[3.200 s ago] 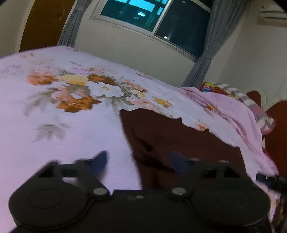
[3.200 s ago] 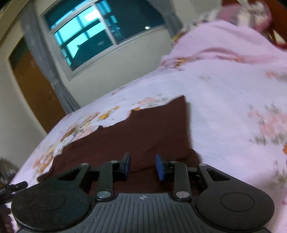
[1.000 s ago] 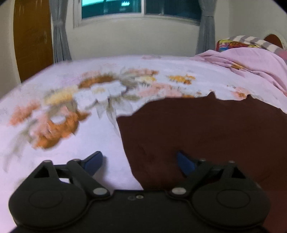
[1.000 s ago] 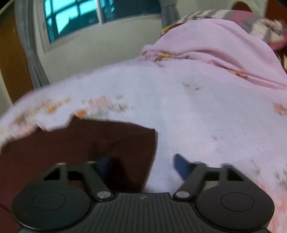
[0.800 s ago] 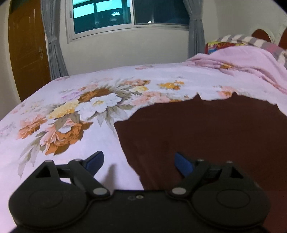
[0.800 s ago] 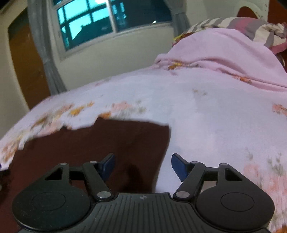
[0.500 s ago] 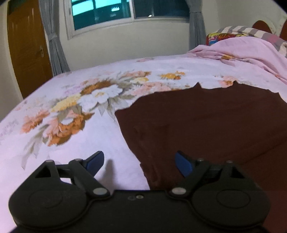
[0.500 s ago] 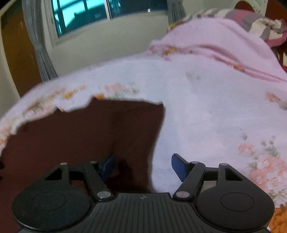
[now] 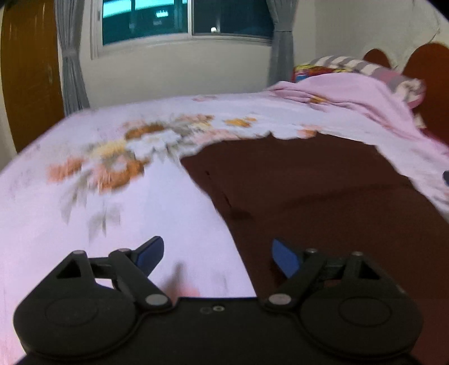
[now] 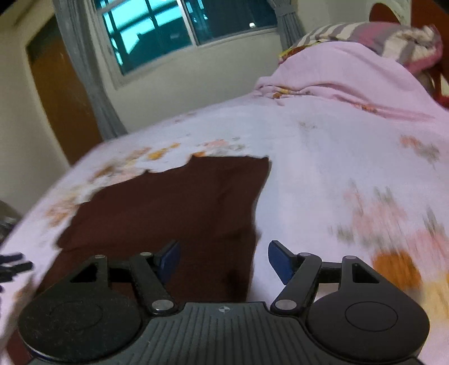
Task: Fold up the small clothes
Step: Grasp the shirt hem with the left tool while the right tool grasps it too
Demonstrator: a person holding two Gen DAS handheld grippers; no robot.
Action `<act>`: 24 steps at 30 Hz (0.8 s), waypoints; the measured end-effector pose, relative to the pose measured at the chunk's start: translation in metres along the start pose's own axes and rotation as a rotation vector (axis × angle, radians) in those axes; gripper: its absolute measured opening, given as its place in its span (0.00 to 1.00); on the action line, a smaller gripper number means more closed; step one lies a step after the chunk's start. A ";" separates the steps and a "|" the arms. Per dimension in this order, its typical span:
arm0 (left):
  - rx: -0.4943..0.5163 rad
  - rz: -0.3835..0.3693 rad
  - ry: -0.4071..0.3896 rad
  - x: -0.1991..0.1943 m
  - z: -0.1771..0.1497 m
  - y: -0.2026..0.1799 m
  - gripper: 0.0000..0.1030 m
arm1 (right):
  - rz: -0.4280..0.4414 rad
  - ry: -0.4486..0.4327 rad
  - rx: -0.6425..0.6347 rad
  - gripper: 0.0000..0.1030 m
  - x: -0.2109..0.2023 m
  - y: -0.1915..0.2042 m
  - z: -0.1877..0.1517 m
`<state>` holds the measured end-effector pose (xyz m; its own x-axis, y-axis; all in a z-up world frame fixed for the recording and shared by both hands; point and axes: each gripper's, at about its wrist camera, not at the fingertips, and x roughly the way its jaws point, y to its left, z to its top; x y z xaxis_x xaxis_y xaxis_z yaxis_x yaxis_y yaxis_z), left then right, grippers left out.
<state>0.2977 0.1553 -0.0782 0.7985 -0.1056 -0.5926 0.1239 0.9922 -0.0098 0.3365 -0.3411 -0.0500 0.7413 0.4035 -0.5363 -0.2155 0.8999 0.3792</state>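
A dark maroon garment [image 9: 322, 191] lies spread flat on the floral pink bedsheet [image 9: 84, 202]. It also shows in the right wrist view [image 10: 179, 202]. My left gripper [image 9: 217, 255] is open and empty, straddling the garment's near left edge just above it. My right gripper [image 10: 223, 258] is open and empty, straddling the garment's near right edge. The tip of the left gripper shows at the left edge of the right wrist view [image 10: 11, 266].
A bunched pink blanket [image 10: 350, 81] and striped pillows [image 10: 378, 36] lie at the head of the bed by a wooden headboard [image 9: 432, 84]. A window [image 9: 185, 19] with grey curtains and a wooden door [image 9: 28, 73] stand behind the bed.
Both grippers have opened and let go of the garment since the oldest frames. Both have since drawn back along the garment's side edges towards its near end.
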 end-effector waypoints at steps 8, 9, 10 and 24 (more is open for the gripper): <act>-0.199 -0.245 0.160 -0.064 -0.079 0.010 0.48 | 0.095 0.071 0.334 0.35 -0.082 -0.033 -0.087; -0.217 -0.260 0.172 -0.067 -0.085 0.011 0.48 | 0.097 0.082 0.356 0.34 -0.087 -0.038 -0.093; -0.235 -0.280 0.177 -0.071 -0.091 0.011 0.48 | 0.099 0.093 0.383 0.34 -0.091 -0.042 -0.101; -0.773 -0.658 0.151 -0.046 -0.140 0.056 0.37 | 0.244 0.121 0.644 0.34 -0.107 -0.065 -0.142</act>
<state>0.1852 0.2254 -0.1639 0.6206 -0.6876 -0.3768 0.0546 0.5173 -0.8541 0.1809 -0.4188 -0.1248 0.6358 0.6310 -0.4445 0.0801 0.5188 0.8511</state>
